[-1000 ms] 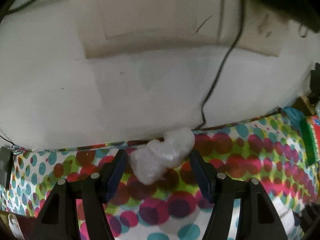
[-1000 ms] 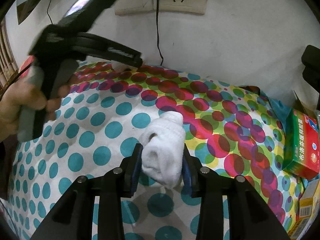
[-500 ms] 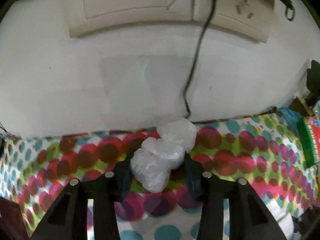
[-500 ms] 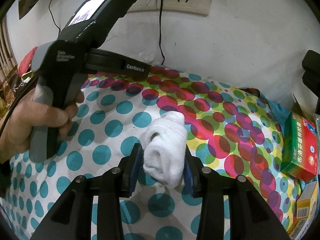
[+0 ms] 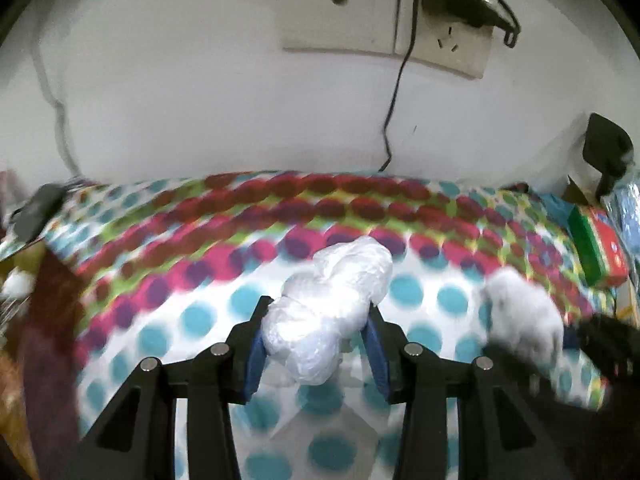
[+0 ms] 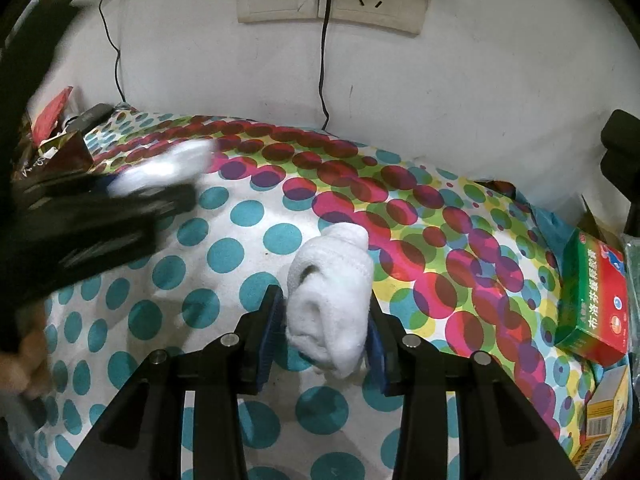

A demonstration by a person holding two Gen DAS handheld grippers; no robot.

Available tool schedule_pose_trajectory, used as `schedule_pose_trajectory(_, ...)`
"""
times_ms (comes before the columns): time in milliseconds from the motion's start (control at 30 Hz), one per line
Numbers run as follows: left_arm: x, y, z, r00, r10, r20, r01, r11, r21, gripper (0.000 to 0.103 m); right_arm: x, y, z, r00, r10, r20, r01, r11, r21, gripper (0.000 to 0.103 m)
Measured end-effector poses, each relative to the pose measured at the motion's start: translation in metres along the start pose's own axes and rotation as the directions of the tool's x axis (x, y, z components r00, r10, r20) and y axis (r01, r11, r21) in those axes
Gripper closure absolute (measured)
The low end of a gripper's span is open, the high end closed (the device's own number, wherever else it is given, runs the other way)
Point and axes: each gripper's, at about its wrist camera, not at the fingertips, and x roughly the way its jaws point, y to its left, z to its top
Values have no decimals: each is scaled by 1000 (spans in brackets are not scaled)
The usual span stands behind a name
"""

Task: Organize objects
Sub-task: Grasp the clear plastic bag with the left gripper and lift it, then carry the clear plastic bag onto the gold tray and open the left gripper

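Left claw (image 5: 316, 344) is clamped on a crinkly white plastic-wrapped bundle (image 5: 328, 316), held above the polka-dot covered worktop (image 5: 168, 280). Right claw (image 6: 324, 332) is squeezing a rolled white terry sock (image 6: 332, 304) over the teal dots. A green and red cardboard box (image 6: 592, 300) sits at the right edge.

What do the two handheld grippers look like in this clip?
Both the left gripper and the right gripper have matte black angular fingers lined with blue pads, and round silver screw heads along the black linkage. From the right wrist view the left unit is a blurred black body. No sleeve or cable is discernible.
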Motion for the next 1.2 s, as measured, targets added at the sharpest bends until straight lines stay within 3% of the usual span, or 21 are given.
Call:
schedule_pose_trajectory(333, -48, -3, -51, 998, 57, 39, -56, 998, -17, 59, 3, 7, 0, 998, -57, 10, 58, 997, -47, 67)
schedule_pose_trajectory(733, -104, -6, -103, 998, 20, 58, -18, 999, -34, 59, 1, 5, 1, 1000, -20, 1, 20, 1000, -18, 67)
schedule_pose_trajectory(1000, -124, -1, -111, 998, 19, 55, -16, 998, -53, 59, 1, 6, 1, 999, -34, 2, 34, 999, -26, 66)
schedule_pose_trajectory(1200, -156, 11, -105, 993, 46, 108, -39, 997, -62, 59, 1, 7, 2, 999, -39, 3, 39, 999, -30, 66)
